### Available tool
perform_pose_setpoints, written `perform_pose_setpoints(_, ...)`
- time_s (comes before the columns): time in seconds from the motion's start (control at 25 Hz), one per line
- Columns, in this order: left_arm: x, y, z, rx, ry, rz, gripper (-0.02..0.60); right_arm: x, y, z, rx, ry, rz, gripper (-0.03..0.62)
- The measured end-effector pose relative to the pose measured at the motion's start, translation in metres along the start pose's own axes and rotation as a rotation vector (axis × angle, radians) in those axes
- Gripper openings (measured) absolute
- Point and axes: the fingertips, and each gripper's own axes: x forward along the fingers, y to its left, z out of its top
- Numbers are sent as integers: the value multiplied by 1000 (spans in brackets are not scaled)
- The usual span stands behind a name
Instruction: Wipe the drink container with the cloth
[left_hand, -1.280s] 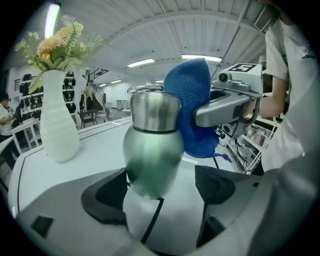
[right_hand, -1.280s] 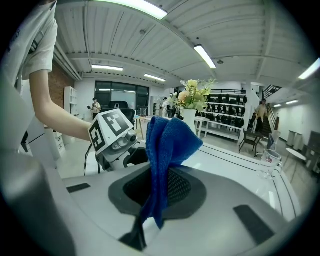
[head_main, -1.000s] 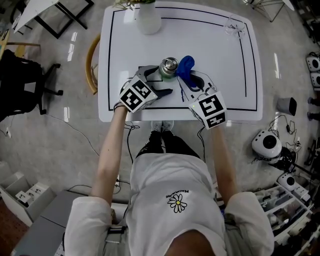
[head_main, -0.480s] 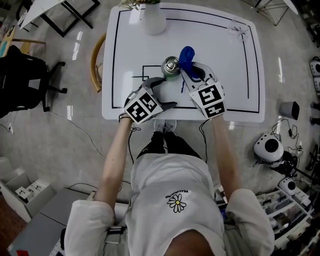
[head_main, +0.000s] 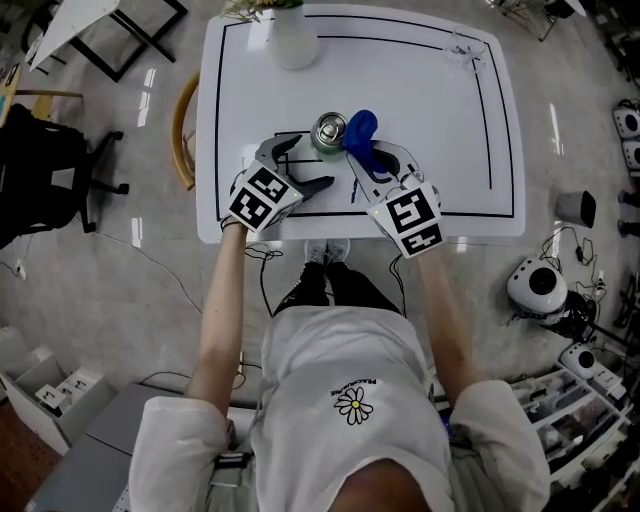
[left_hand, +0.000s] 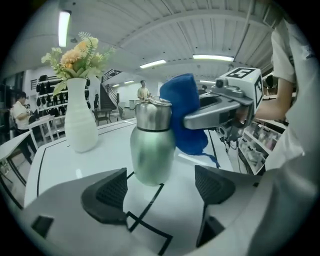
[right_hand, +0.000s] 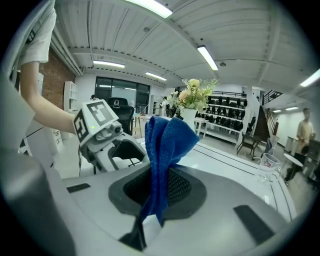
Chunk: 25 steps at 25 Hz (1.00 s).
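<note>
The only print, on the shirt (head_main: 340, 350), is too small to read.

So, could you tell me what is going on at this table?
A person works at a white table with a gripper in each hand. The right gripper is shut on a blue cloth, held against the side of a green metal bottle. The left gripper is open, the bottle standing just beyond its jaws, ungripped.
</note>
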Motion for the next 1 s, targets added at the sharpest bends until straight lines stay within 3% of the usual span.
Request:
perform_pose_setpoints(0.32,26,5,4,82,59,-74,410,-1,22,11,31,-14,40,43)
perform_pose_setpoints(0.6,18,-8,-2,84,85,-69,410,1,1,5,35,7,-18,43)
perform_pose_setpoints(1.0,16,-54,-2,92,43,-142,410,12,-15,13,37,2,-40,43)
